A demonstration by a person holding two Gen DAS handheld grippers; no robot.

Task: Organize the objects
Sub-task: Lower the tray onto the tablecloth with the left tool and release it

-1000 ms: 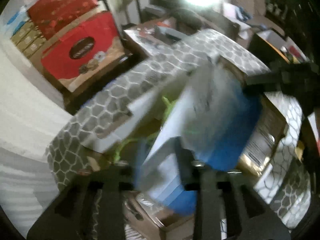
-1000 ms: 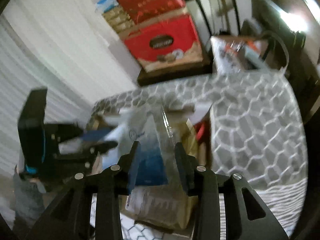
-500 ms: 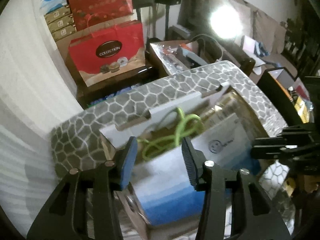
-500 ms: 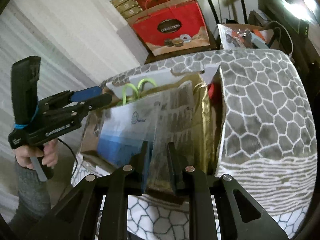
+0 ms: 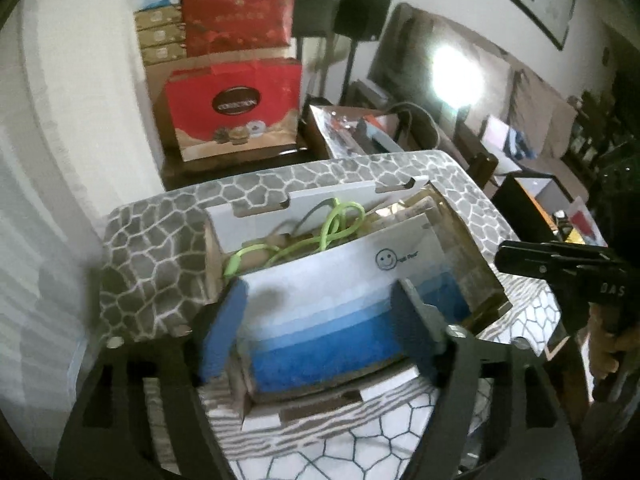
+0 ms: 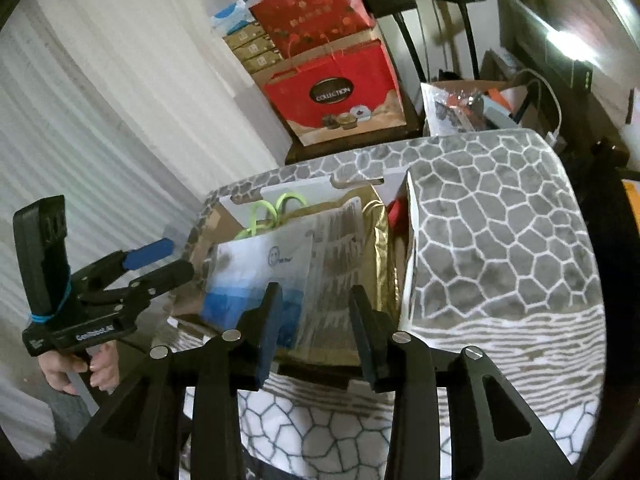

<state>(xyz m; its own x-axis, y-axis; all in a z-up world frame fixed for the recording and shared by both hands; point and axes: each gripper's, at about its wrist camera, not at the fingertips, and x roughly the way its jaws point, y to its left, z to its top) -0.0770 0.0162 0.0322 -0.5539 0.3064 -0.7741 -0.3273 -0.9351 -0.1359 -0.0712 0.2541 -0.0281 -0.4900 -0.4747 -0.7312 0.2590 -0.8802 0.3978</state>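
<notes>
Cardboard box point(image 5: 256, 208) sits on patterned cushion point(image 6: 500, 240). Blue-white bag point(image 5: 340, 300) stands upright at its near side, long axis crosswise, dead ahead of left gripper point(image 5: 320, 328). Both claws wide, empty. Right gripper point(image 6: 316, 328) is off to the bag's right; left looks better lined up.

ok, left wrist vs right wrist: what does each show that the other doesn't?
Left wrist only: the right gripper seen from outside. Right wrist only: the left gripper from outside, and a red item beside the gold foil bag. Both: the white-and-blue gradient paper bag standing in the open cardboard box, the green cable and the red gift bag.
</notes>
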